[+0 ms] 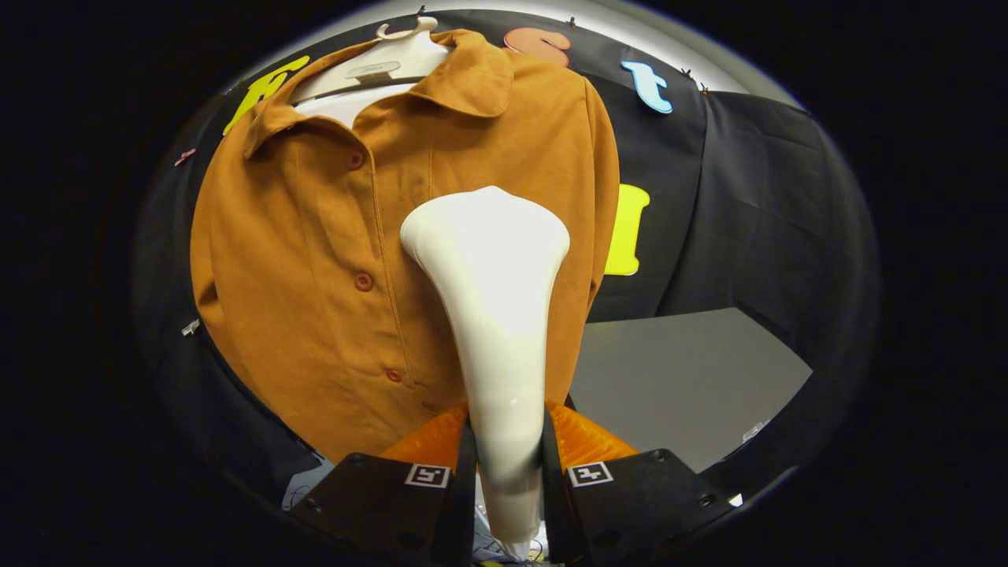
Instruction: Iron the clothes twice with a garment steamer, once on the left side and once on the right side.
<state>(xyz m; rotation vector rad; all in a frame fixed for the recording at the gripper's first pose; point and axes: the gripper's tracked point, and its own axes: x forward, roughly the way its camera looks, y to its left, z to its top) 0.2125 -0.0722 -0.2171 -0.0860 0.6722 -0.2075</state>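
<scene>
while the gripper (504, 441) is pinching the garment steamer (492, 315) at frame centre, we are keeping its head flat on the brown shirt (315, 260).

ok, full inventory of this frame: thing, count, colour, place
shirt: 1, brown-orange, hung on the booth wall, beyond the fingers
buttons: 3 seen, reddish, down the shirt front
hanger: 1, white, inside the shirt collar
garment steamer: 1, white, handle between the fingers, head up against the shirt, on the side of the button row toward the table
table: 1, grey, beside the shirt, below the wall cloth
gripper: 1, both fingers pressed on the steamer handle
</scene>
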